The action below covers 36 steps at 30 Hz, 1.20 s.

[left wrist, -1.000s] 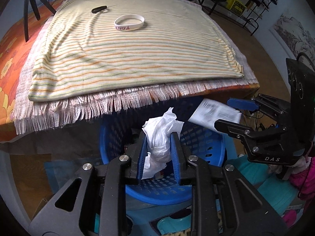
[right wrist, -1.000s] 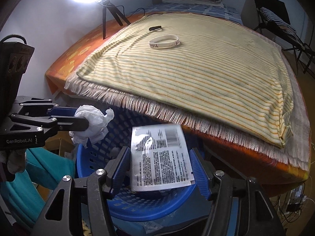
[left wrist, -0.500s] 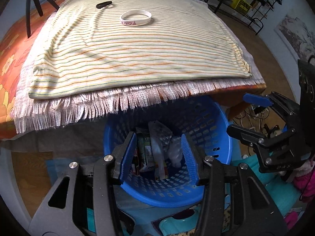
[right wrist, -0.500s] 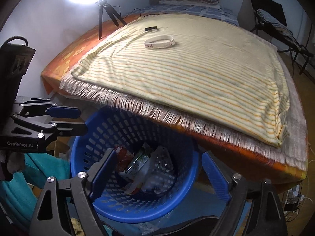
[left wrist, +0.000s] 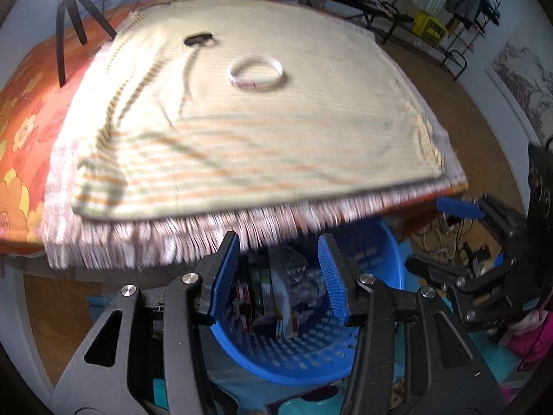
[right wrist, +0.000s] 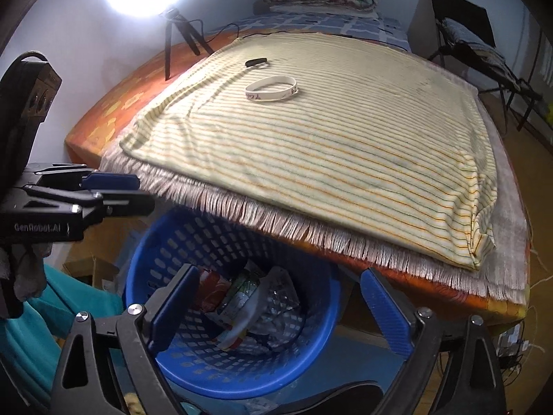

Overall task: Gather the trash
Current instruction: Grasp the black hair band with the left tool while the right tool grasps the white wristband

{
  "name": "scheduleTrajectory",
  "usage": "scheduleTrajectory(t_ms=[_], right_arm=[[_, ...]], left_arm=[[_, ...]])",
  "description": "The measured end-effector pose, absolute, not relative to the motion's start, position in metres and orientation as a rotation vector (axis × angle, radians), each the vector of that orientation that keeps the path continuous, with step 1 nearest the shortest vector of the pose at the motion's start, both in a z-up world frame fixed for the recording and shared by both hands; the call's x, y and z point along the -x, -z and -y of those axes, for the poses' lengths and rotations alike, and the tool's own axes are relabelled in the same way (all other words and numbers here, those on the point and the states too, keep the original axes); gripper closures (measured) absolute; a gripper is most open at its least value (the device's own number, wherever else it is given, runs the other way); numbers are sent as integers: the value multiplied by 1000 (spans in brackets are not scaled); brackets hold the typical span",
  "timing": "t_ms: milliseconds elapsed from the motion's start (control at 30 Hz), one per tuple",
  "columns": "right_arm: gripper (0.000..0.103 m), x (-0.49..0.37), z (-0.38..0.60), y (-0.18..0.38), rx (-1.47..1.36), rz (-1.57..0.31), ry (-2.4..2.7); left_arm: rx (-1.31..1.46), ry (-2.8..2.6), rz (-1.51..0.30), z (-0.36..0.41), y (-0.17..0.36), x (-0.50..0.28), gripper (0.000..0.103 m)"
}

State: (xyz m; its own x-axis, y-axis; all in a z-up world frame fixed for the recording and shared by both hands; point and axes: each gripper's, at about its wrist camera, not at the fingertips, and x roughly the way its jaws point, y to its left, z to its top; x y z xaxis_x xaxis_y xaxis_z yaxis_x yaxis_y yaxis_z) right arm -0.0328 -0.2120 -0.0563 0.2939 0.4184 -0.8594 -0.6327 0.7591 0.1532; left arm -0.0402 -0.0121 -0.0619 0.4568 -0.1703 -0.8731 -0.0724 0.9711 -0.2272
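Note:
A blue perforated basket [left wrist: 387, 269] [right wrist: 166, 252] stands on the floor, partly under the bed's edge. It holds several pieces of trash [left wrist: 276, 290] [right wrist: 252, 304]: cans, wrappers, crumpled plastic. My left gripper [left wrist: 278, 273] is open and empty above the basket; it also shows in the right wrist view [right wrist: 117, 190]. My right gripper [right wrist: 280, 307] is open wide and empty over the basket; it also shows in the left wrist view [left wrist: 446, 235]. A white wristband [left wrist: 255, 76] [right wrist: 273, 88] and a small black object [left wrist: 197, 38] [right wrist: 256, 62] lie on the striped blanket [left wrist: 242, 131] [right wrist: 328, 138].
The bed's fringed edge [left wrist: 207, 238] [right wrist: 276, 221] overhangs the basket. A tripod [left wrist: 69, 20] [right wrist: 179, 34] with a bright ring light stands at the bed's far left. Teal cloth [right wrist: 41, 311] lies on the floor by the basket. Chairs and racks [left wrist: 449, 7] stand at the far right.
One second ago the left gripper held a crumpled white bag and the right a printed packet. Both opened and the items dropped into the basket. The left view has since tilted up.

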Motion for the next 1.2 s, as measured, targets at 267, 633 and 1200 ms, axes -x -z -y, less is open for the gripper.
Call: scheduleTrajectory(t_ms=[267, 633, 1200], right_arm=[[7, 3, 200, 29, 210, -1010, -705], [7, -66, 155, 10, 204, -967, -742], [50, -163, 99, 72, 78, -1203, -724]], left_arm=[[224, 22, -1051, -17, 30, -10, 55], [227, -19, -1032, -60, 29, -101, 55], [447, -98, -1069, -131, 73, -206, 67]])
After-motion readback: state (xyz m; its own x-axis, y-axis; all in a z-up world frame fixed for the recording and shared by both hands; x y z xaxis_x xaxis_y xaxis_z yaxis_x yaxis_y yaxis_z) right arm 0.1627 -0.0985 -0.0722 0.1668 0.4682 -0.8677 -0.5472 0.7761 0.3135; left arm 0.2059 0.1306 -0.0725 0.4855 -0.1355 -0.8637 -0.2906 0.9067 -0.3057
